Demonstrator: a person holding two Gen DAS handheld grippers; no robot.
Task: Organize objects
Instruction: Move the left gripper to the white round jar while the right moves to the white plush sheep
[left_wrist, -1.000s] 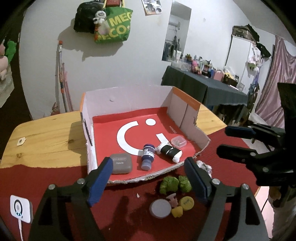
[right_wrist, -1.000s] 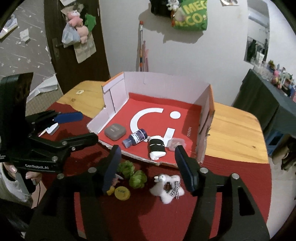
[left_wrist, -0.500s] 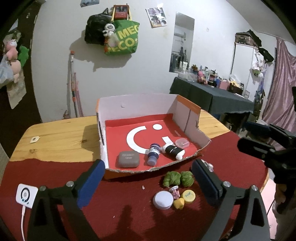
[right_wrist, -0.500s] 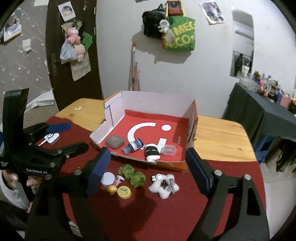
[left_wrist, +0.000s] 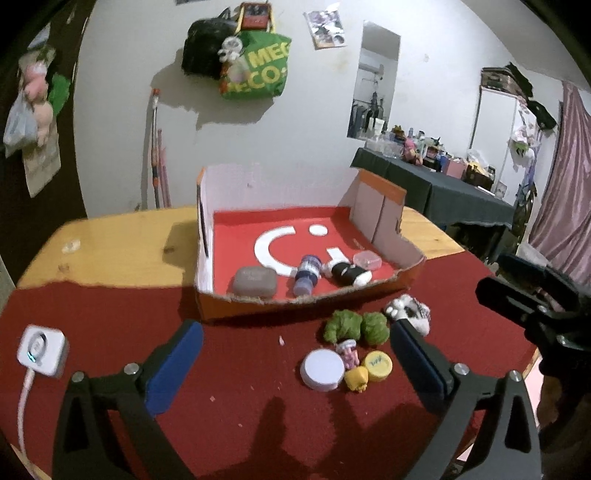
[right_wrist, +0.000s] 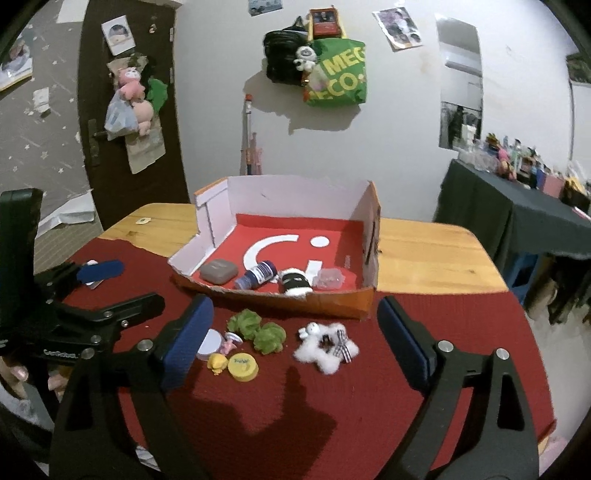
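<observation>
Left gripper (left_wrist: 295, 354): I see my blue-padded fingers spread wide with nothing between them, hanging above the red cloth (left_wrist: 110, 325).
Right gripper (right_wrist: 293, 328): also spread wide and holding nothing; in its own view the white plush toy (right_wrist: 325, 349) lies on the cloth between the fingers.
Cardboard box (left_wrist: 369, 291): open, orange outside, white walls, red floor with a white curved logo and dot; it sits at 12 o'clock from both grippers, its near edge on the cloth.
Inside the box: along the near edge, a grey rounded case (left_wrist: 255, 282) at 11 o'clock, a dark blue bottle (left_wrist: 306, 273) lying on its side, a black-and-white roll (left_wrist: 349, 274), and a small clear plastic case (left_wrist: 367, 261) at 1 o'clock.
Loose items on the cloth: two green pompoms (left_wrist: 356, 326) side by side just in front of the box; near them a white round lid (left_wrist: 322, 370), a small pink figure (left_wrist: 348, 350), a yellow figure (left_wrist: 356, 379) and a yellow cap (left_wrist: 376, 365) with writing too blurred for me to read.
Left wrist view, 9 o'clock: a white square device (left_wrist: 40, 350) with a cable.
Writing: a green bag (right_wrist: 338, 75) on the wall shows "MEG" over "ECO"; the left gripper's body, seen from the right wrist view, carries a white label I cannot read clearly.
Table (right_wrist: 436, 258): bare wood behind the cloth.
</observation>
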